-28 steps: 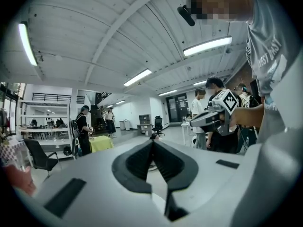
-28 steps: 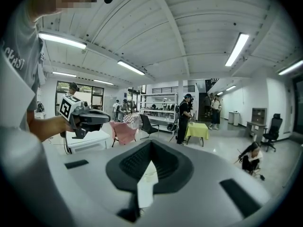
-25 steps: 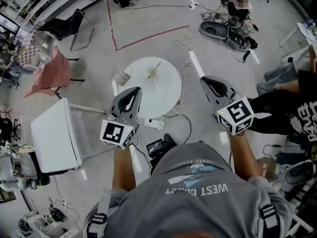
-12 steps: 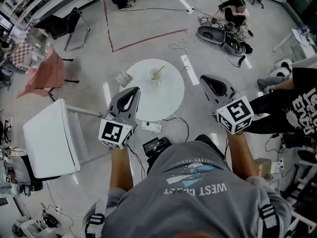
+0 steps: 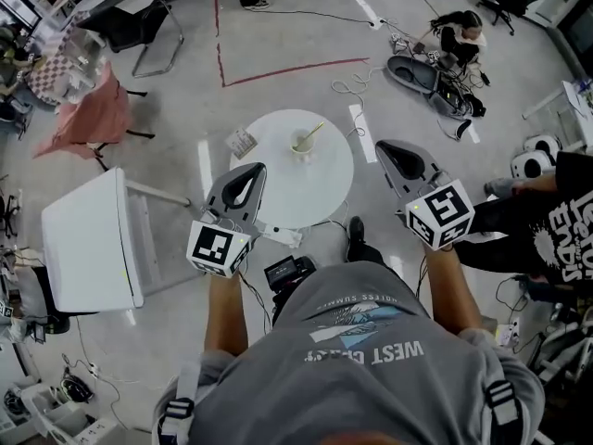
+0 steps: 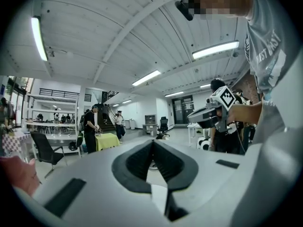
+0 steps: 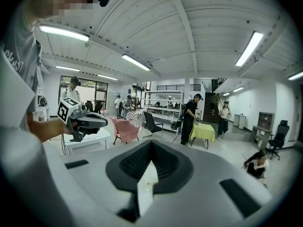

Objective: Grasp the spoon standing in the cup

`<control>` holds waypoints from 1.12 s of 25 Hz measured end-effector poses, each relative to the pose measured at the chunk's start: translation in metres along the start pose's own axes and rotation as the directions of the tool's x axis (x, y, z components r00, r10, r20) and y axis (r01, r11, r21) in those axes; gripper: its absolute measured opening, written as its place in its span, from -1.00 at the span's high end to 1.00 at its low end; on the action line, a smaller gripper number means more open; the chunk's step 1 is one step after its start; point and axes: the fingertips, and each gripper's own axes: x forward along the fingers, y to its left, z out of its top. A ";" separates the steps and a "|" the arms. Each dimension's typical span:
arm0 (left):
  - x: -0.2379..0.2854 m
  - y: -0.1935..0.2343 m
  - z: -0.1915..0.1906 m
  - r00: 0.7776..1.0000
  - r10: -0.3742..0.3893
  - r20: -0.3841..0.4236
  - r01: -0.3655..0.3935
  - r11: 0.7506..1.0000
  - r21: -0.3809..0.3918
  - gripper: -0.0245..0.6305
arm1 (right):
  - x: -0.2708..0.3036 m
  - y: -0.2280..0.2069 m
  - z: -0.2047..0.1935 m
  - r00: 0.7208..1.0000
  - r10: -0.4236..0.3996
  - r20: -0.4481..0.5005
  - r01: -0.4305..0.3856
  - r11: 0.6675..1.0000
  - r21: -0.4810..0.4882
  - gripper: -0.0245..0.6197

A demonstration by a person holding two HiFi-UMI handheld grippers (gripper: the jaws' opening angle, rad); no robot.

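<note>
A pale cup (image 5: pixel 302 144) stands on the round white table (image 5: pixel 306 193), and a spoon (image 5: pixel 312 134) leans in it toward the upper right. My left gripper (image 5: pixel 251 169) hovers over the table's left rim, its jaws shut and nothing between them. My right gripper (image 5: pixel 384 146) hangs just off the table's right rim, also shut and empty. Both sit well above the cup and short of it. In the left gripper view the jaws (image 6: pixel 153 142) meet at the tip and the right gripper (image 6: pixel 208 117) shows beside them. The right gripper view shows closed jaws (image 7: pixel 150 144) and the left gripper (image 7: pixel 83 120).
A small card (image 5: pixel 243 143) lies on the round table's left part. A white rectangular table (image 5: pixel 88 248) stands to the left, a pink-draped chair (image 5: pixel 88 119) behind it. Cables and a power strip (image 5: pixel 278 235) lie on the floor. A person (image 5: pixel 461 31) sits among gear at far right.
The floor scene has shifted: the round table and cup now sit slightly further right in the head view. Both grippers keep the same raised pose and stay shut.
</note>
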 end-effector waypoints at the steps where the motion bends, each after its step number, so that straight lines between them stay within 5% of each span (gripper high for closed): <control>1: 0.004 0.002 0.000 1.000 0.014 -0.008 -0.014 1.000 0.000 0.91 | 0.005 -0.004 0.000 1.000 0.017 0.001 -0.017 1.000 0.001 0.92; 18: 0.121 0.001 -0.003 0.979 0.185 -0.088 -0.187 0.982 -0.020 0.91 | 0.078 -0.110 -0.022 0.961 0.278 0.001 -0.278 0.961 0.002 0.92; 28: 0.125 0.024 0.005 0.945 0.297 -0.136 -0.302 0.953 -0.021 0.91 | 0.123 -0.119 -0.016 0.919 0.395 -0.004 -0.394 0.919 0.008 0.92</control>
